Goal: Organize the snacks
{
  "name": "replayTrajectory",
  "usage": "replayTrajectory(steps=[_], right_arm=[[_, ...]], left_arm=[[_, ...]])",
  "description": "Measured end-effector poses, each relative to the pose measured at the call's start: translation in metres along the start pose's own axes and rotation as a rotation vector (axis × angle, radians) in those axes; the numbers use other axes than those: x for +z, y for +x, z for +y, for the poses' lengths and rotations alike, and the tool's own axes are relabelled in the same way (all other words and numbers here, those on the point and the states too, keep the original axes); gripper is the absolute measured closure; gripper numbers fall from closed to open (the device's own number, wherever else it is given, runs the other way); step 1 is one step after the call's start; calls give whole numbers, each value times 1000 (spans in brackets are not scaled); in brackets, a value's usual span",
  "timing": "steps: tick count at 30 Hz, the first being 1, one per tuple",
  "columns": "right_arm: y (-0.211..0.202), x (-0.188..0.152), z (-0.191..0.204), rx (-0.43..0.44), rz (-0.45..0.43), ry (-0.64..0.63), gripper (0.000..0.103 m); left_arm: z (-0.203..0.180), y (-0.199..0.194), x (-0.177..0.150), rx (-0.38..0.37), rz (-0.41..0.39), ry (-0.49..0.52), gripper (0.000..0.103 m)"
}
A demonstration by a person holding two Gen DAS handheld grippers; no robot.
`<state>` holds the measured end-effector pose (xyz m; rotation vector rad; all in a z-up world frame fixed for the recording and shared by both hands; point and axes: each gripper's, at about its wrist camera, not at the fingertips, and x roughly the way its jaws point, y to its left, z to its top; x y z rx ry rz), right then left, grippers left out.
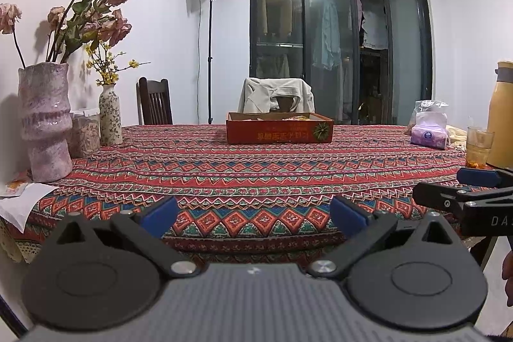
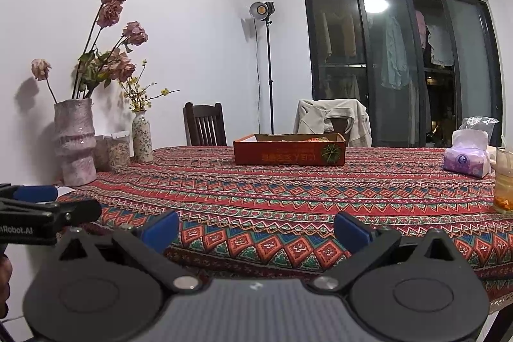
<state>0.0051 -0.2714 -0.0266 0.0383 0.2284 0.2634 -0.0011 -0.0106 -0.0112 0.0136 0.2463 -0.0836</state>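
- The counter (image 1: 256, 175), under a red patterned cloth, fills the middle of both views.
- A red cardboard box (image 1: 279, 130) sits at the far middle of the counter, open-topped, with snack packets just showing above its rim; it is well apart from both grippers.
- A large pink vase (image 1: 45, 124) of dried roses stands at the left edge, with a small floral vase (image 1: 110, 117) and clear storage jars between and behind them.
- A purple tissue pack (image 1: 429, 130), a glass of drink (image 1: 479, 146) and a yellow jug stand at the right.
- The left gripper (image 1: 255, 213) hovers over the near edge, fingers spread wide, holding nothing.
- The right gripper (image 2: 256, 228) hovers just beside it, fingers likewise spread and holding nothing.
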Motion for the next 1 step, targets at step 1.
replayTrajectory(steps=[1], right_arm=[[0,0,0,0,-1,0,0]], left_arm=[[0,0,-1,2,-3,3,0]])
